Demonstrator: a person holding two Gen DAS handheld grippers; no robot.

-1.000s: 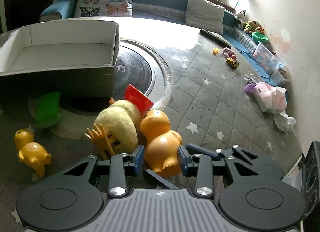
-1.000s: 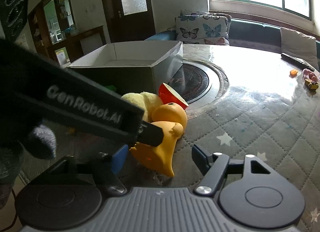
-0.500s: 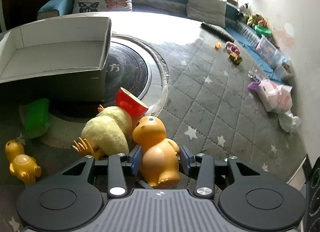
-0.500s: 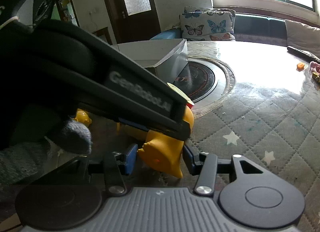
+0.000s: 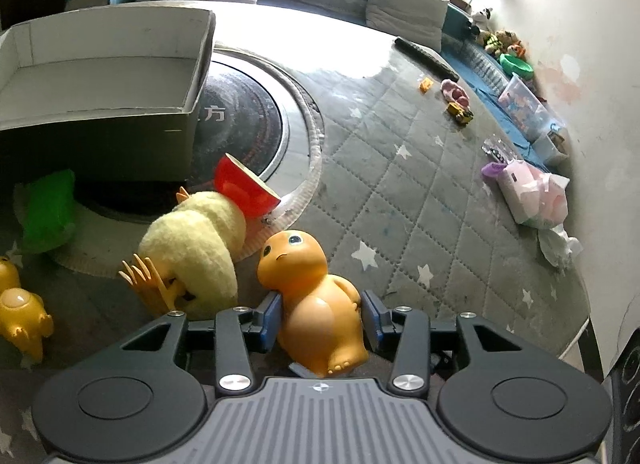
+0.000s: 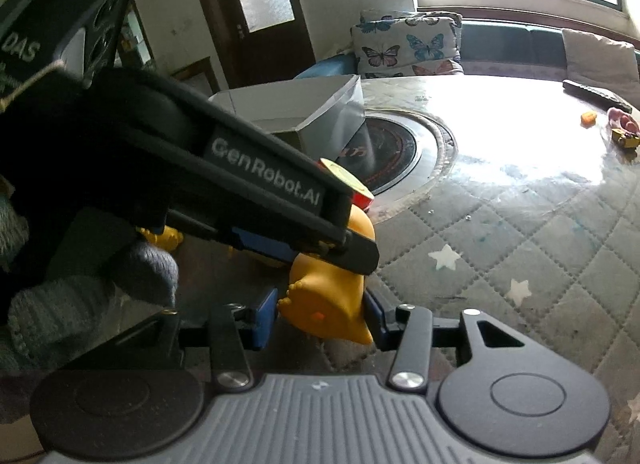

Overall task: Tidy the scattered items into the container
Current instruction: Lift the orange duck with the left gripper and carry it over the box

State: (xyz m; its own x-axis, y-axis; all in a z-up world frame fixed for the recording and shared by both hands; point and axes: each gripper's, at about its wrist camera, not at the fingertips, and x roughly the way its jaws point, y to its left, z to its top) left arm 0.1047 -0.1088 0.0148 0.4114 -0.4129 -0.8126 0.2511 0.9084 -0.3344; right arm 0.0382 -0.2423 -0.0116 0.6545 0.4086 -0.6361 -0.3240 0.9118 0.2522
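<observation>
The left hand-held gripper has its two blue pads pressed against the sides of an orange dinosaur figure, which sits between them with its head up and its face turned toward 11 o'clock. In the right wrist view, the right hand-held gripper is also narrowed around the same figure, its pads right at both flanks; whether both press firmly I cannot tell. The left gripper's black arm, lettered GenRobot.AI, crosses that view from 9 o'clock and hides the figure's upper part.

Just beside the figure at 10 o'clock lies a yellow plush duck, its orange feet pointing toward 8 o'clock. A red bowl is tipped on its side against the duck's far end, at 11 o'clock. Further out toward 9 o'clock a small yellow toy lies on the quilted grey worktop, and a green toy sits above it.

The cardboard box, open at the top, stands at 10 to 11 o'clock, well apart from the held figure, with one corner over the round black hotplate set in the worktop. Far out at 1 o'clock are small scattered toys and, at 2 o'clock, a pink bag.
</observation>
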